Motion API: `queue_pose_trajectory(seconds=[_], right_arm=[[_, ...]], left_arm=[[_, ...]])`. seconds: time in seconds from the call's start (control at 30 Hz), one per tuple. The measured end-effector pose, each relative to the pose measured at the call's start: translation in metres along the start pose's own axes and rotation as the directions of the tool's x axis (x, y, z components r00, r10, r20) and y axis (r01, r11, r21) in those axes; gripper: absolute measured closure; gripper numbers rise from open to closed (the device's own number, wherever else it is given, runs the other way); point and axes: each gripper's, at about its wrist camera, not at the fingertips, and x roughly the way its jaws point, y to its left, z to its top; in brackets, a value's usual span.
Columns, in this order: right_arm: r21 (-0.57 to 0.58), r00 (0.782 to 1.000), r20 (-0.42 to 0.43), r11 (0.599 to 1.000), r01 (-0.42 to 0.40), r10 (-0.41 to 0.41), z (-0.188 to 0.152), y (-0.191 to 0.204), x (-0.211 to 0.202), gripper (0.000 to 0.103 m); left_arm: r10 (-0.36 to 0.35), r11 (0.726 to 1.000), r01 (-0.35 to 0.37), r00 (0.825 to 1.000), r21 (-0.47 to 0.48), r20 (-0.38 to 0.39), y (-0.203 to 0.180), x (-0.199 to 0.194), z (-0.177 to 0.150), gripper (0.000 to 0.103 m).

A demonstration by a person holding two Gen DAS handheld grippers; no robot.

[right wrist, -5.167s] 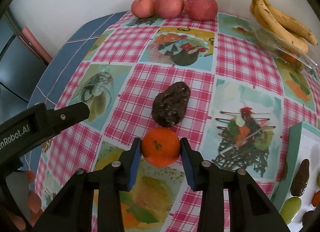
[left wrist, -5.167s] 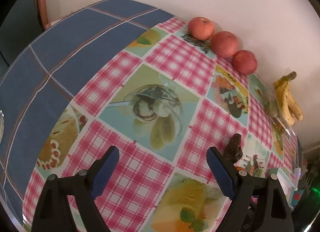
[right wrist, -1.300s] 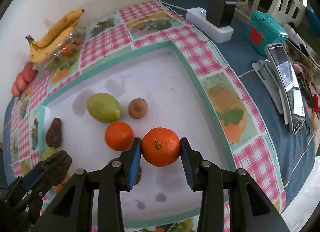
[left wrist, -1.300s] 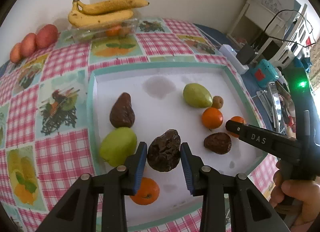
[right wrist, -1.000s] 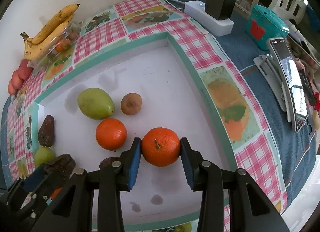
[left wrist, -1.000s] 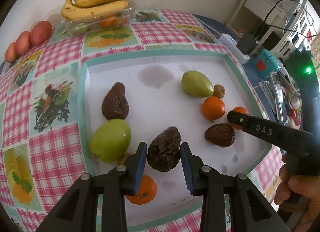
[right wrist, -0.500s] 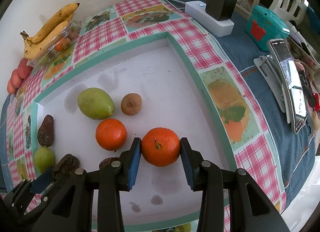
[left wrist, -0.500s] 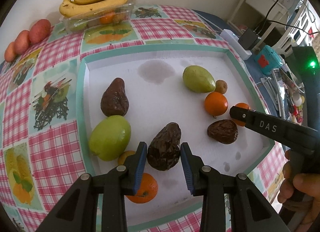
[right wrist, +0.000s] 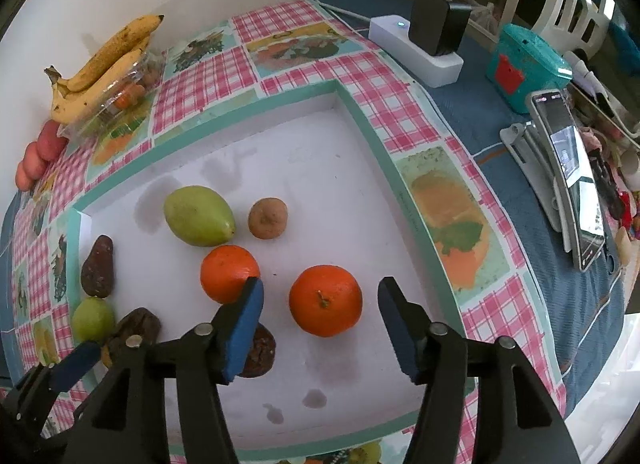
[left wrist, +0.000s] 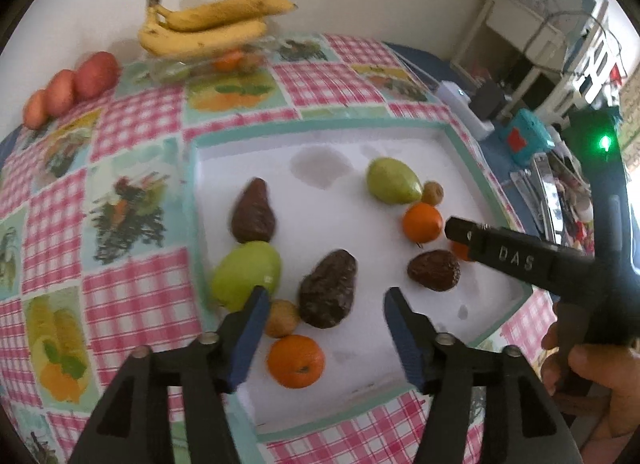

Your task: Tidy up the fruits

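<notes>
A white tray with a teal rim (left wrist: 320, 132) (right wrist: 360, 112) lies on the checked tablecloth and holds several fruits. My left gripper (left wrist: 323, 304) is open, and a dark wrinkled avocado (left wrist: 329, 289) lies on the tray between its fingers. My right gripper (right wrist: 320, 302) is open, with an orange (right wrist: 325, 301) resting on the tray between its fingers. Also on the tray are a second orange (right wrist: 229, 279), a green pear (right wrist: 199, 215), a small brown fruit (right wrist: 267, 218), another dark avocado (left wrist: 253, 217), a green apple (left wrist: 246, 275) and an orange near the front (left wrist: 295, 361).
Bananas on a clear box (left wrist: 208, 30) and red apples (left wrist: 72, 84) stand at the wall. A white power strip with charger (right wrist: 420, 44), a teal box (right wrist: 528, 64) and a phone on a stand (right wrist: 568, 172) lie right of the tray.
Both grippers have opened. The left one let go of the dark avocado and the right one let go of the orange; both fruits now rest on the tray.
</notes>
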Motion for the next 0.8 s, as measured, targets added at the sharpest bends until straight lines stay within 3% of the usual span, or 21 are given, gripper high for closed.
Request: queue_pose_trajectory(seconds=[0.07, 0.2, 0.3, 0.43, 0.6, 0.67, 0.8], right_arm=[[-0.007, 1.0, 0.009, 1.0, 0.002, -0.002, -0.001, 0.003, -0.004, 0.034], [-0.024, 0.999, 0.028, 1.0, -0.019, 0.02, -0.006, 0.014, -0.011, 0.032], [-0.038, 0.998, 0.041, 0.999, -0.036, 0.038, -0.009, 0.023, -0.017, 0.017], [-0.077, 0.996, 0.066, 0.995, -0.059, 0.064, -0.015, 0.039, -0.026, 0.015], [-0.142, 0.987, 0.078, 0.982, -0.125, 0.137, -0.029, 0.067, -0.036, 0.013], [-0.166, 0.985, 0.083, 0.977, -0.136, 0.151, -0.034, 0.077, -0.04, 0.013], [-0.209, 0.979, 0.095, 0.965, -0.157, 0.18, -0.047, 0.095, -0.052, 0.013]], left_arm=[[0.04, 0.999, -0.04, 0.999, -0.015, 0.019, 0.008, -0.009, 0.001, 0.027], [0.116, 0.991, -0.114, 0.993, -0.067, 0.032, 0.03, -0.023, -0.002, 0.015], [0.184, 0.976, -0.176, 0.982, -0.13, 0.05, 0.053, -0.034, -0.006, 0.001], [0.275, 0.948, -0.253, 0.956, -0.194, 0.097, 0.083, -0.055, -0.012, 0.0], [0.356, 0.916, -0.326, 0.929, -0.233, 0.102, 0.107, -0.071, -0.025, 0.0], [0.406, 0.894, -0.369, 0.906, -0.253, 0.115, 0.113, -0.084, -0.03, 0.0], [0.44, 0.877, -0.39, 0.887, -0.28, 0.143, 0.115, -0.104, -0.041, 0.0]])
